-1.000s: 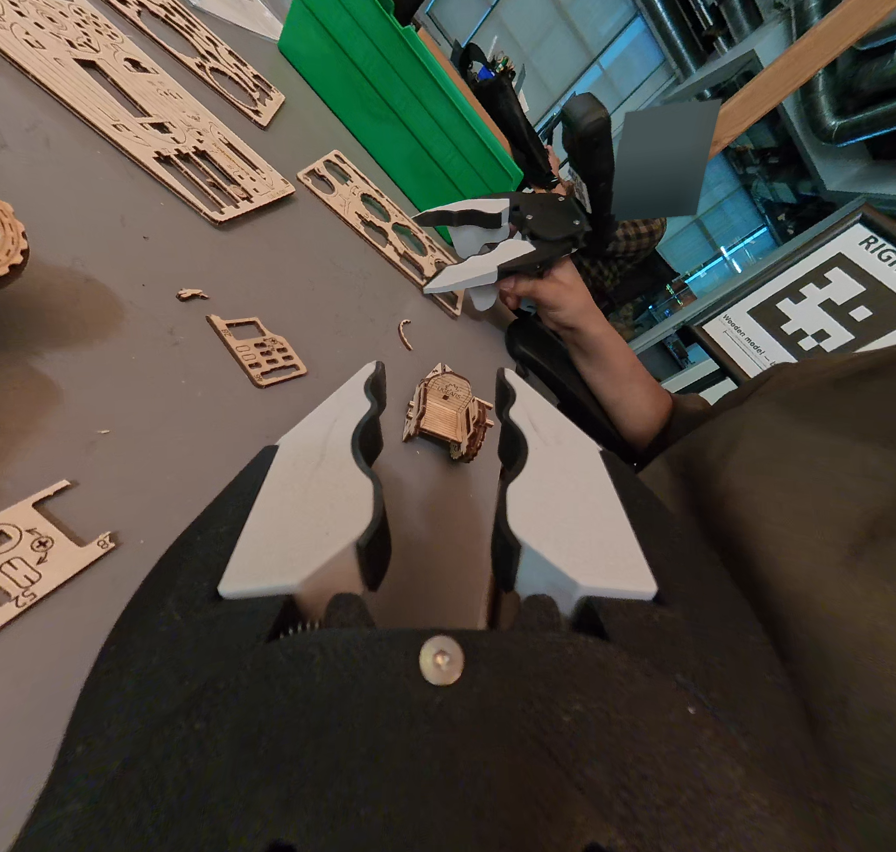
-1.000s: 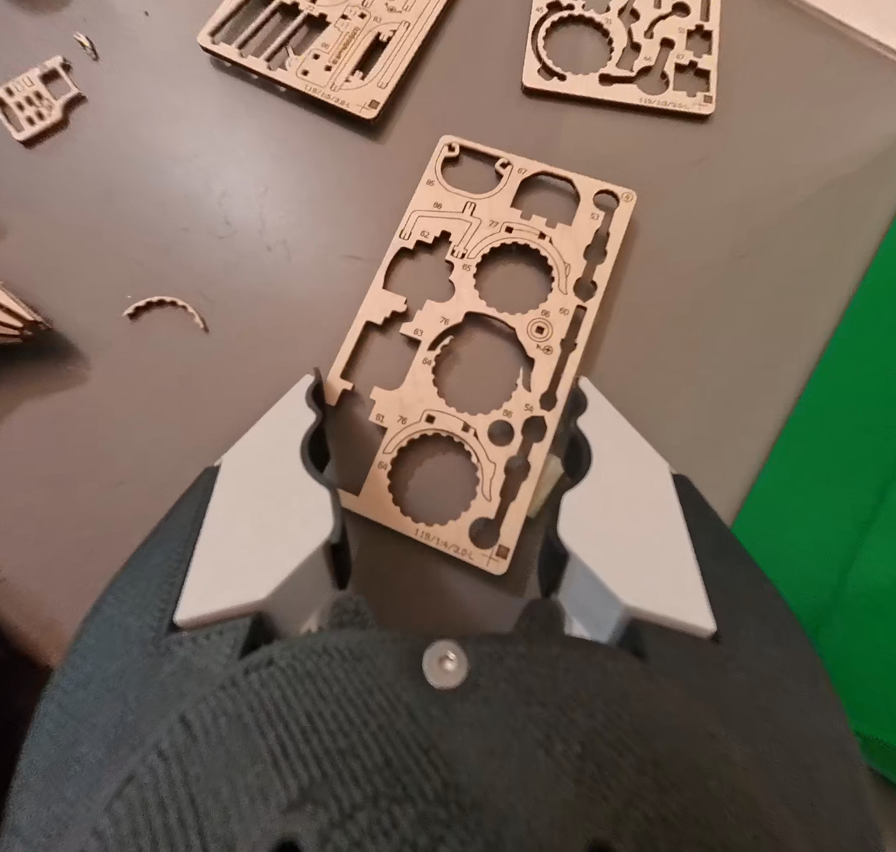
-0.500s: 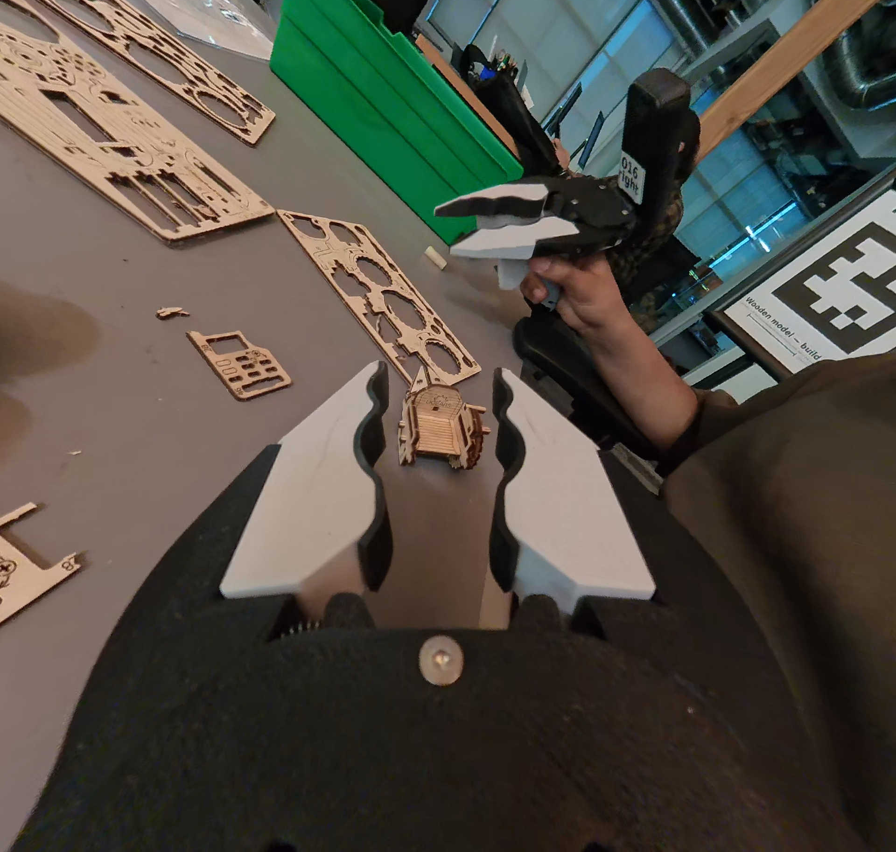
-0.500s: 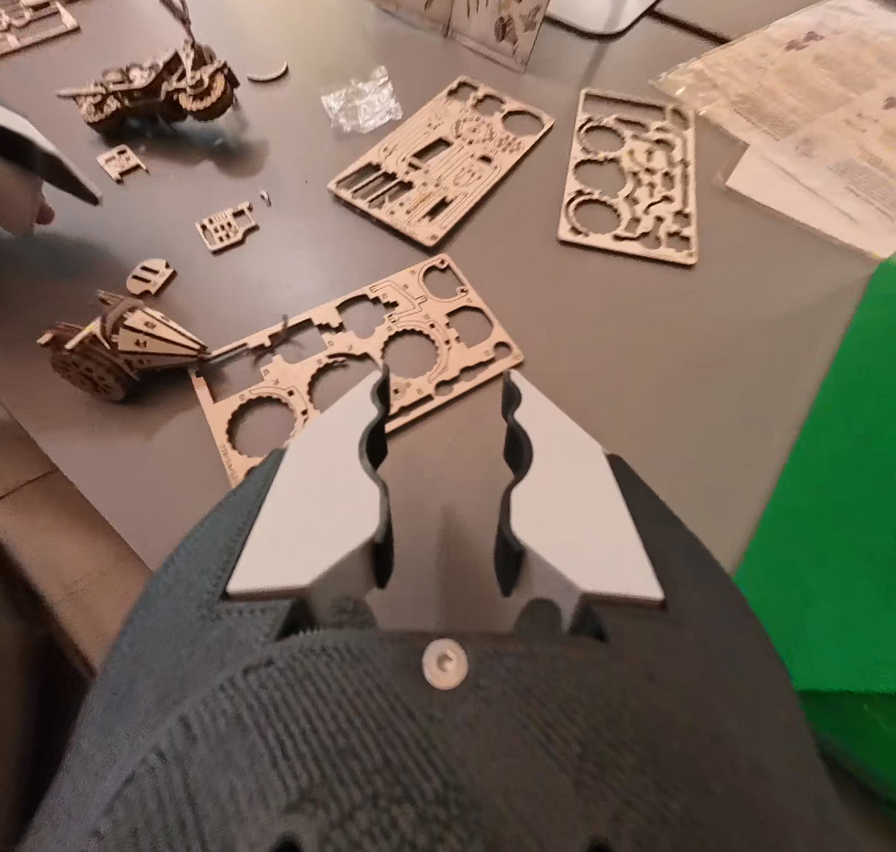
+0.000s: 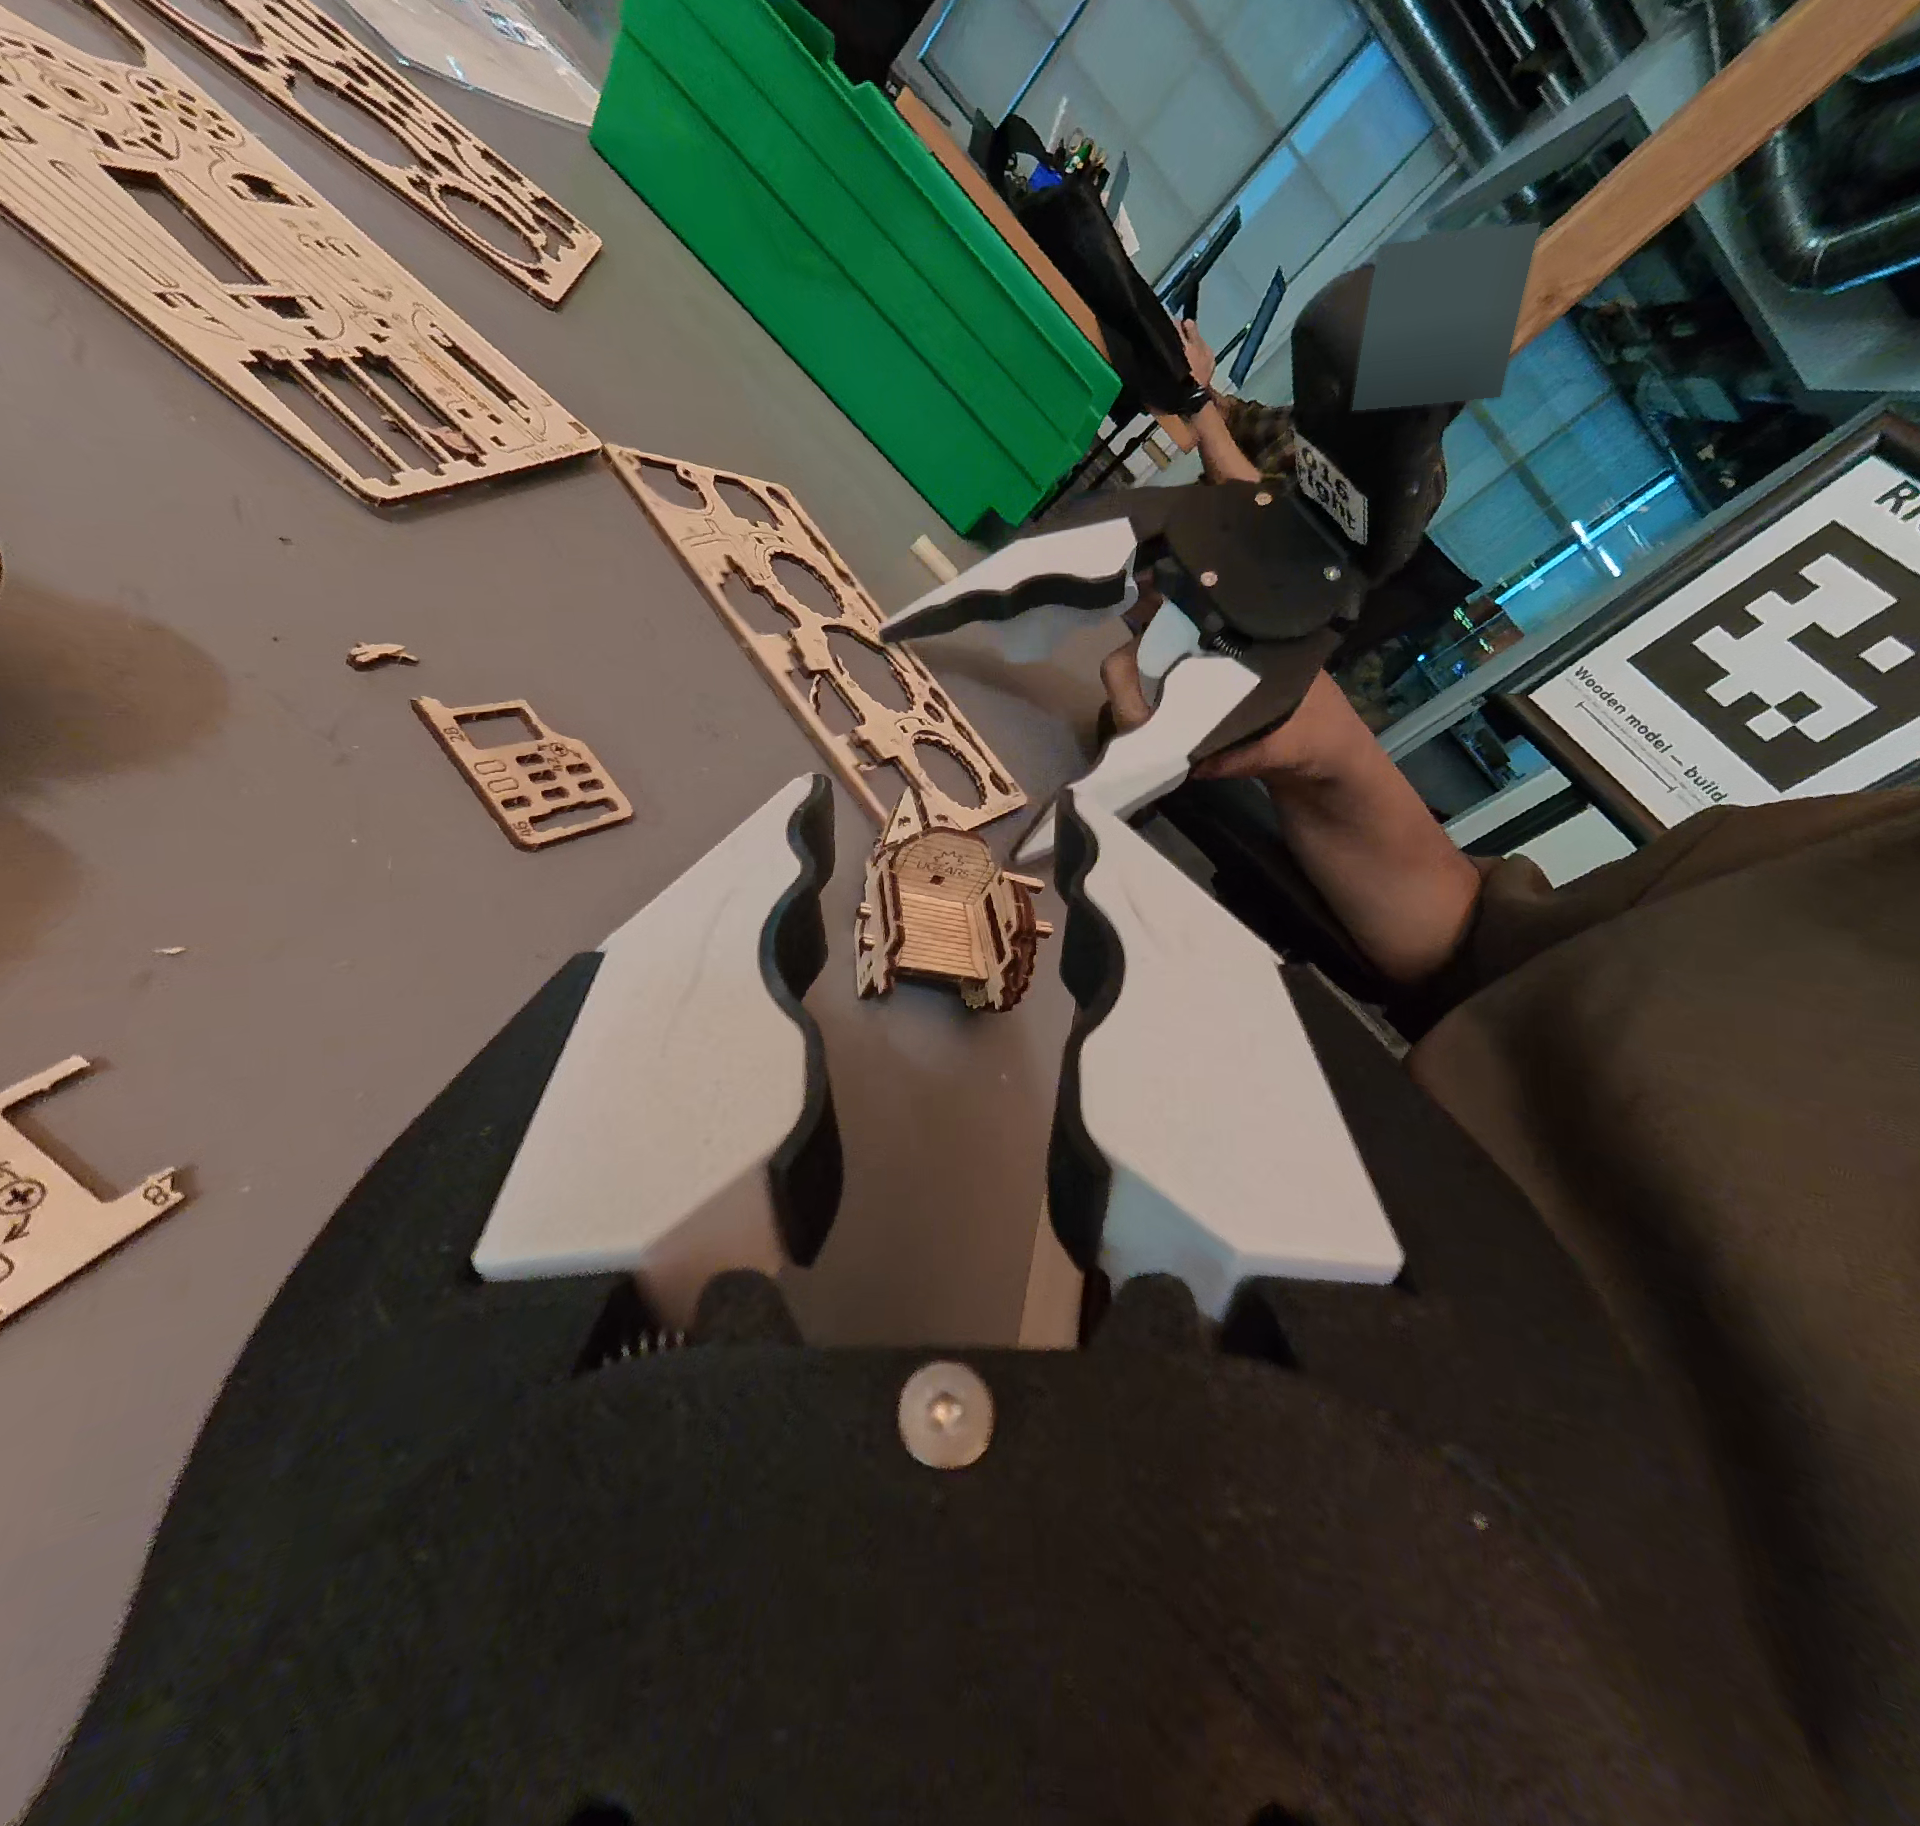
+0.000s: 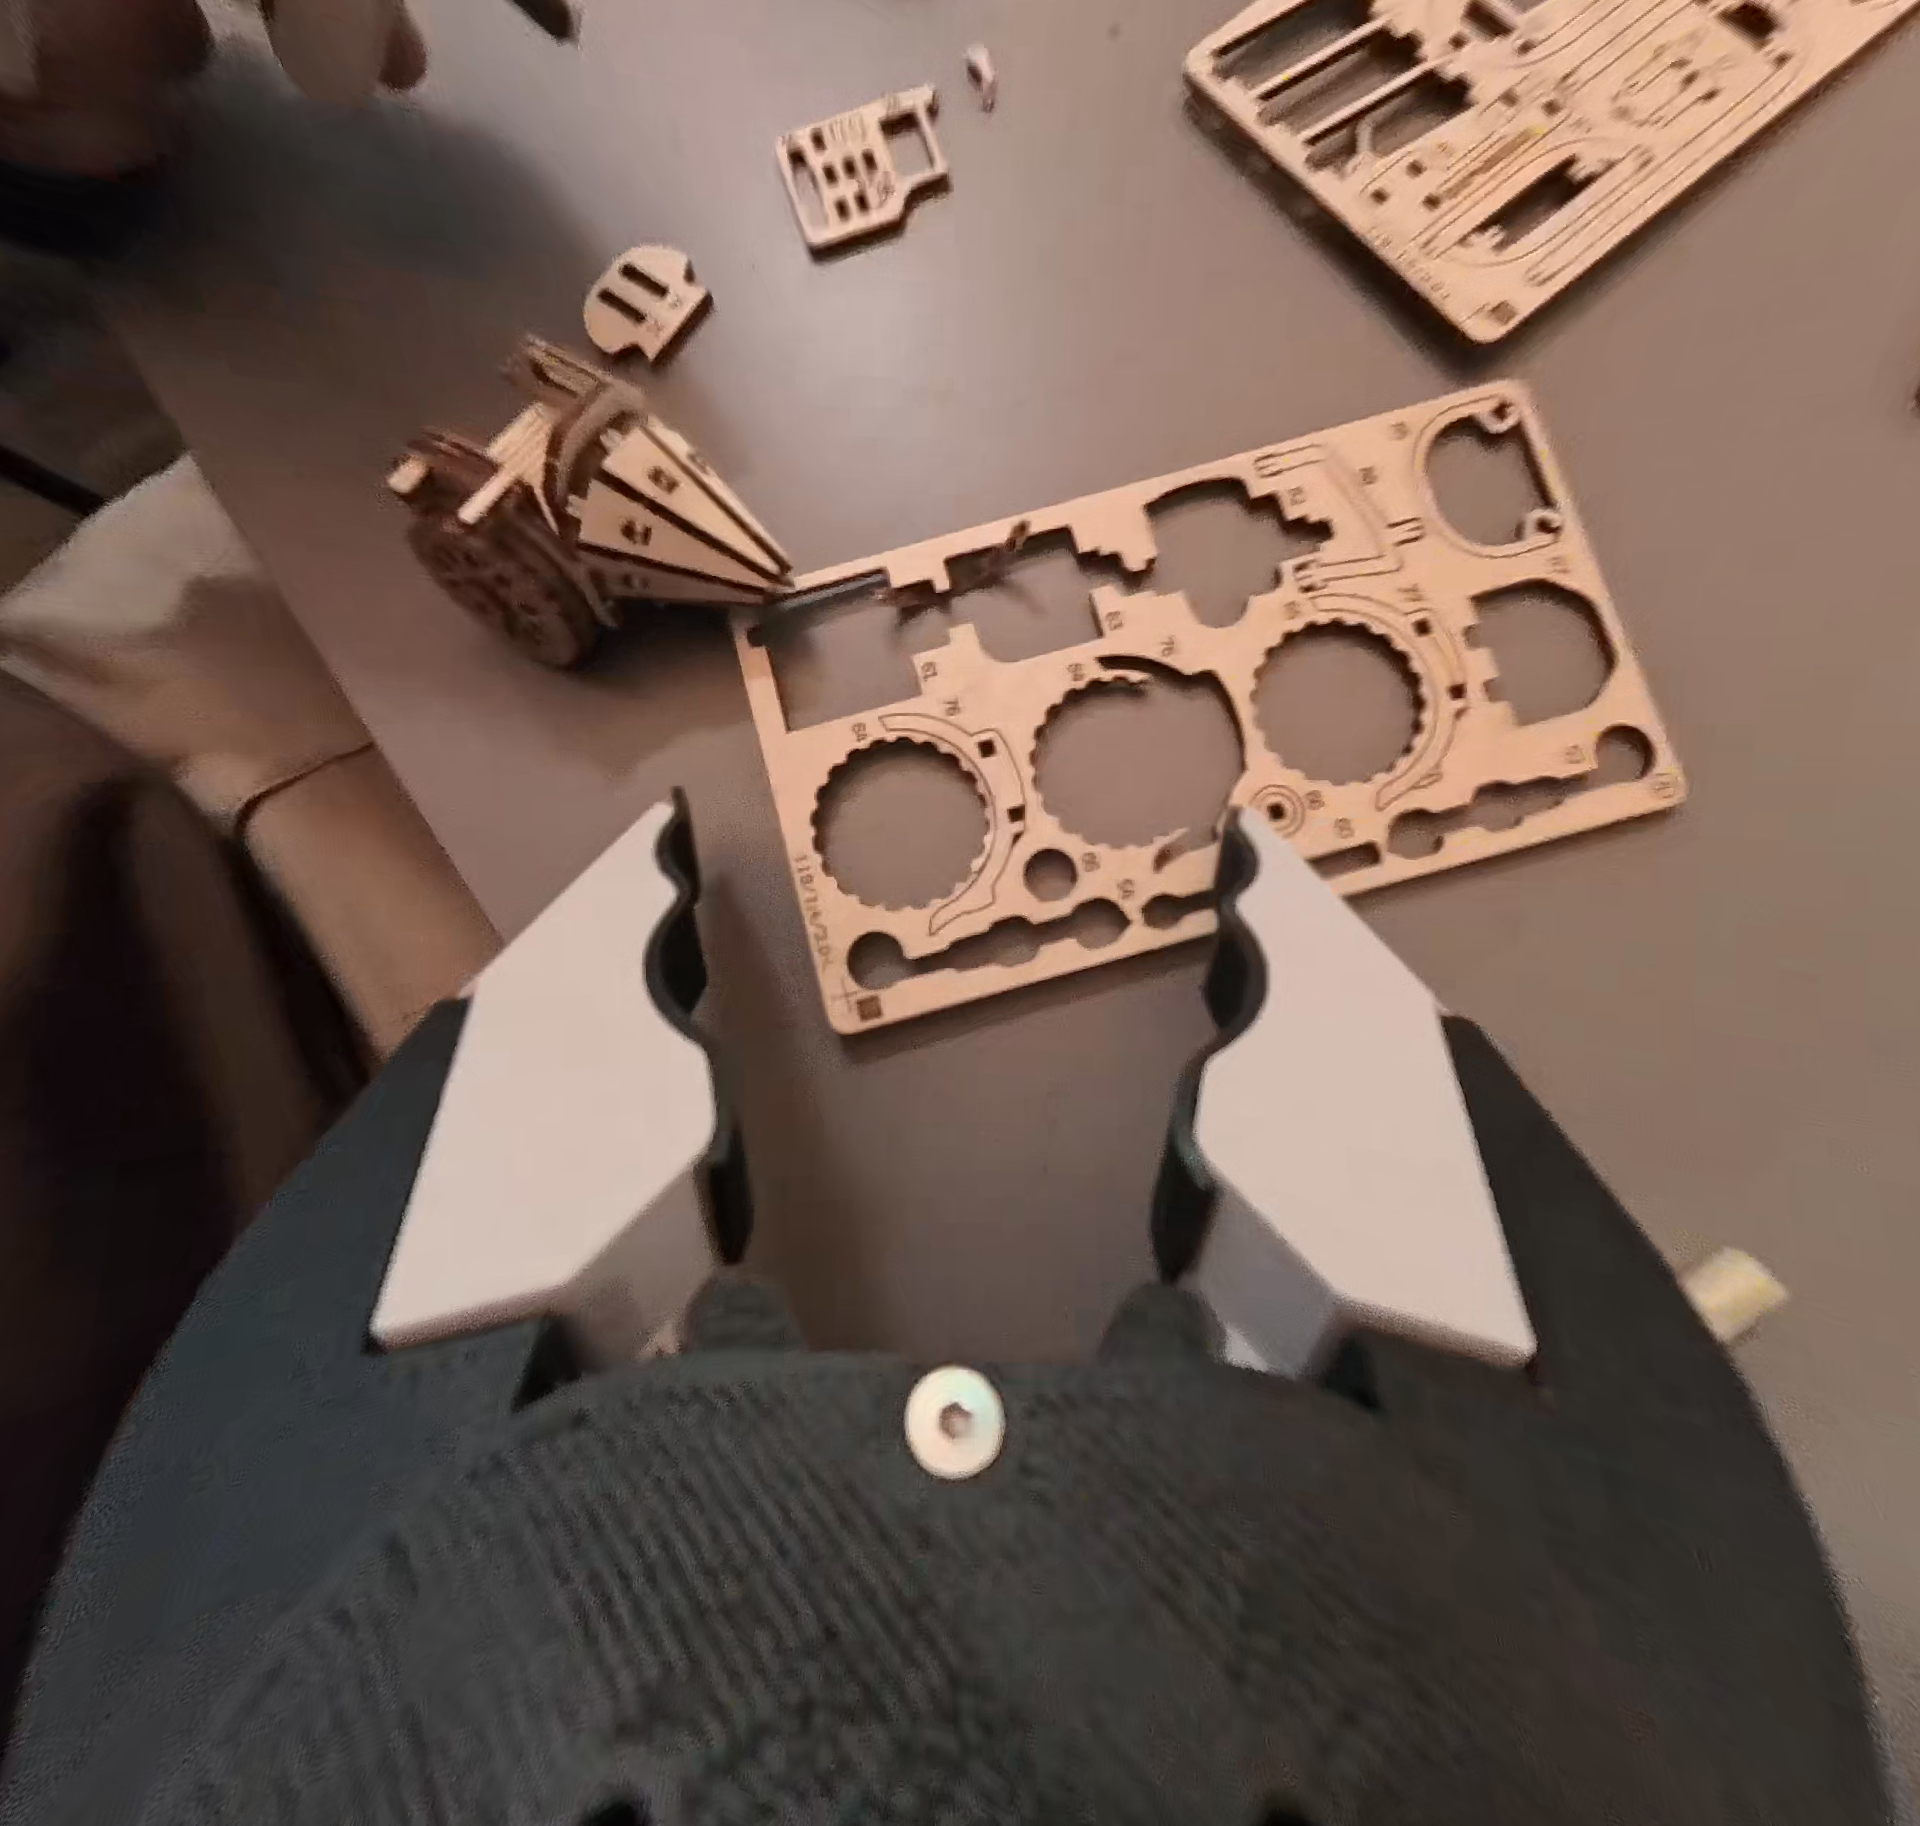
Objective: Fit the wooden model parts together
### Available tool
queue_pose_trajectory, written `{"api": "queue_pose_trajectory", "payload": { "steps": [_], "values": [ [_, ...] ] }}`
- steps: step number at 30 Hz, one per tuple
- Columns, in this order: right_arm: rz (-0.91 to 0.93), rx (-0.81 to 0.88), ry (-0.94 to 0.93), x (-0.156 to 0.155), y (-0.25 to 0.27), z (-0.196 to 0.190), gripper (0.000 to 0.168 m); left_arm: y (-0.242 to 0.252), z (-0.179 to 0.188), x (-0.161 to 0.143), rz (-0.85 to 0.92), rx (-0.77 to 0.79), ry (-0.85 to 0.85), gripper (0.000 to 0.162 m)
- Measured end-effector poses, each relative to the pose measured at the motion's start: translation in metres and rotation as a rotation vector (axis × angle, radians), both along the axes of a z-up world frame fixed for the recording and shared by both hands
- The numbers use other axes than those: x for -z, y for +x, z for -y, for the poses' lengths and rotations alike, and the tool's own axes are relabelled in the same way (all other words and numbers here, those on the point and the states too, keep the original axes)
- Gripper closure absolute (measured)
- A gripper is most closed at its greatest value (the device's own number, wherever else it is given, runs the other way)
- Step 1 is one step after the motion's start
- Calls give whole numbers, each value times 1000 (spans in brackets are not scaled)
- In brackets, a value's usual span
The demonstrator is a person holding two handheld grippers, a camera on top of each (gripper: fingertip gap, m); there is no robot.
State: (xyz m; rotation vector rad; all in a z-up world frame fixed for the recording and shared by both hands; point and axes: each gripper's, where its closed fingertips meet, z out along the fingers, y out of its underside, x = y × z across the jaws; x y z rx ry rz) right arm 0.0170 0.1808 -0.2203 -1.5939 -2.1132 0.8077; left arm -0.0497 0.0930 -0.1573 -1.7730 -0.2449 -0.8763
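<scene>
Both tongs stand with fingers apart and hold nothing: the left gripper (image 5: 940, 820) moderately spread, the right gripper (image 6: 951, 831) spread wider. Only the left wrist view shows the green bin (image 5: 831, 218) at the far table edge and the right gripper (image 5: 966, 737) from the side, in a hand (image 5: 1247, 737). Only the right wrist view shows the small rounded slotted piece (image 6: 644, 313) and the model's cone-shaped end. The partly built wooden model (image 5: 945, 919) sits on the grey table (image 5: 260, 841), just ahead of the left fingertips and centred in their gap, untouched. From the right gripper, the model (image 6: 571, 529) lies ahead to the left, its pointed end touching the corner of the cut-out sheet (image 6: 1195, 706), over whose near edge the right fingers hover.
</scene>
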Motion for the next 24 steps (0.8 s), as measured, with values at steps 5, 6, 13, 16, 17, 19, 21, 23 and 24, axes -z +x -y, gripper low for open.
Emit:
{"api": "queue_pose_trajectory", "payload": {
  "steps": [5,6,13,16,17,19,21,23,24],
  "values": [
    [-2,-14,104,5,0,-5,72,0,0,1,11,2,-4,122],
    [0,-7,99,5,1,-8,75,-1,0,1,15,2,-5,122],
    [52,112,133,4,15,-57,80,-1,0,1,26,4,-6,122],
    [49,154,150,0,20,-75,85,-1,0,1,28,6,-8,122],
    [42,166,136,-2,20,-77,86,-1,0,1,29,6,-8,122],
    [32,196,96,-5,20,-80,92,-1,0,1,31,6,-8,122],
    [37,232,63,-5,21,-83,97,-1,0,1,33,7,-8,122],
    [47,266,38,-3,22,-85,98,-1,0,1,32,7,-8,122],
    [50,282,30,-2,22,-88,100,-1,0,1,32,7,-8,122]
  ]
}}
